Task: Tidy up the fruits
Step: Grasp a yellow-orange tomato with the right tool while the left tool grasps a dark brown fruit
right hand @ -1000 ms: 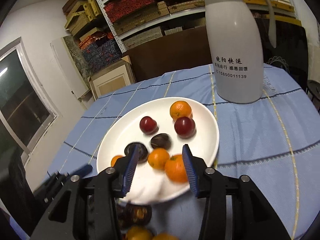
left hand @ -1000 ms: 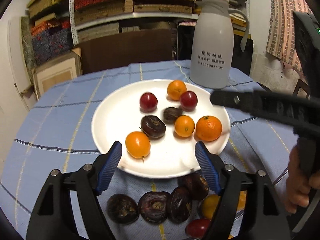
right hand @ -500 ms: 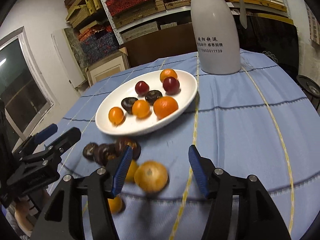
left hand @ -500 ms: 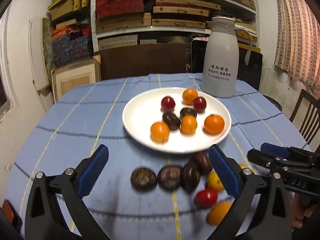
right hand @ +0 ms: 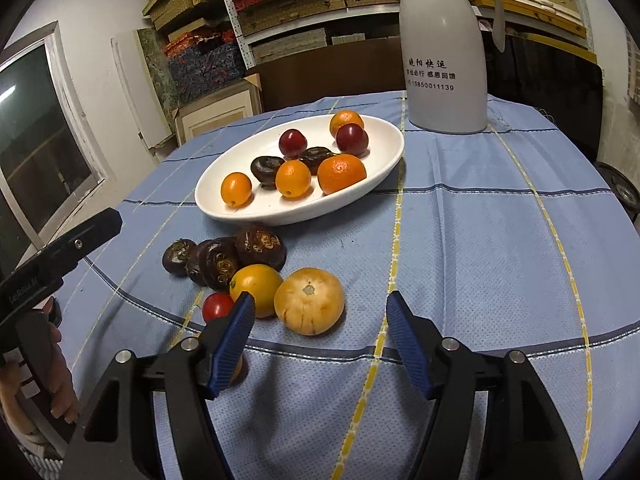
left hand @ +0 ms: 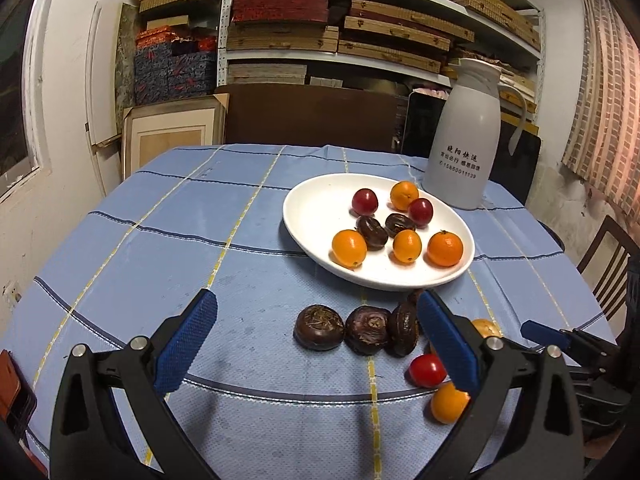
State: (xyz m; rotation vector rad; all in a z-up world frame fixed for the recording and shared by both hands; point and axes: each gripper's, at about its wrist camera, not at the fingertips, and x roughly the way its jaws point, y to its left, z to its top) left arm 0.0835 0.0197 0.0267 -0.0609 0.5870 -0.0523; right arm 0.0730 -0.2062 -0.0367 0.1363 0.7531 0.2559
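Left gripper (left hand: 316,344) spread fully wide, empty, above cloth. Right gripper (right hand: 320,340) jaws just been opening, roughly half apart, empty; pale orange (right hand: 309,301) just ahead, untouched. Loose fruit beside white plate (right hand: 372,176).

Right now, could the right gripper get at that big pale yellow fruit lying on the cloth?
Probably yes. The right gripper is open, and the pale yellow fruit lies just ahead of its fingertips with bare tablecloth around. Only an orange fruit touches its left side.
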